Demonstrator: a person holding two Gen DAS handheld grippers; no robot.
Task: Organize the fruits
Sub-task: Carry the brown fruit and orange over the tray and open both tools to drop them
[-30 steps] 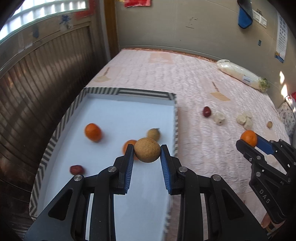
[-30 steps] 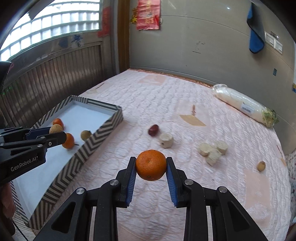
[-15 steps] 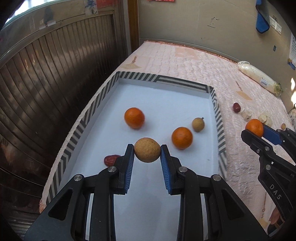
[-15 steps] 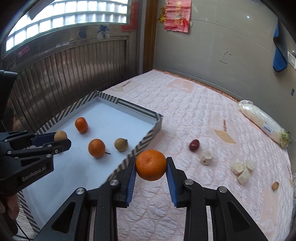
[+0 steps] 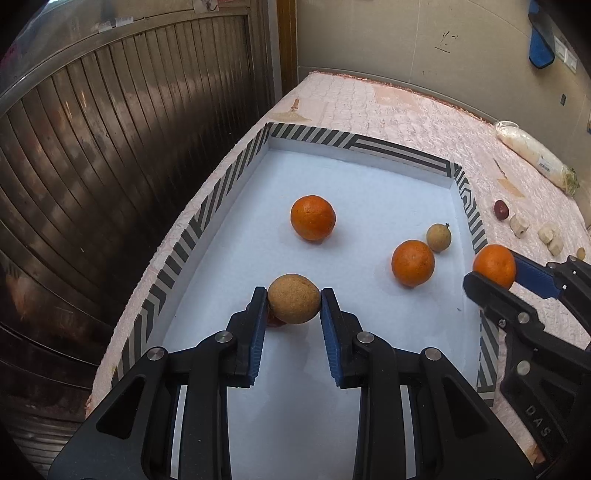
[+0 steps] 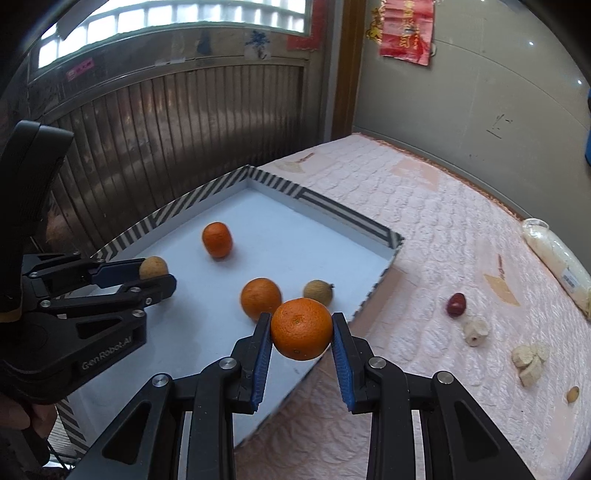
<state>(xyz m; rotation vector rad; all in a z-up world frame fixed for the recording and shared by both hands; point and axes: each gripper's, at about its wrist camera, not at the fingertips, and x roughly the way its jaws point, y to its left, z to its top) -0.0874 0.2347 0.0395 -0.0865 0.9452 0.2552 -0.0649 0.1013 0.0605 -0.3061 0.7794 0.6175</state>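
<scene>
Both cameras look steeply down along their own fingers, from close above. The left wrist view faces into the striped tray [image 5: 354,142] from its near end; the right wrist view sits just right, above its right wall. Both share the tray and pink quilt [image 6: 443,236].

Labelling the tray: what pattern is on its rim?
Black-and-white chevron stripes on the tray; clearest in the left wrist view.

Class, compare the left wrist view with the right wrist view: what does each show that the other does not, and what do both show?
Left wrist only: a reddish fruit half hidden behind the left gripper's tan round fruit.
Right wrist only: a window and a red wall hanging.
Both: the striped tray with two loose oranges, and the right gripper shut on an orange.
</scene>
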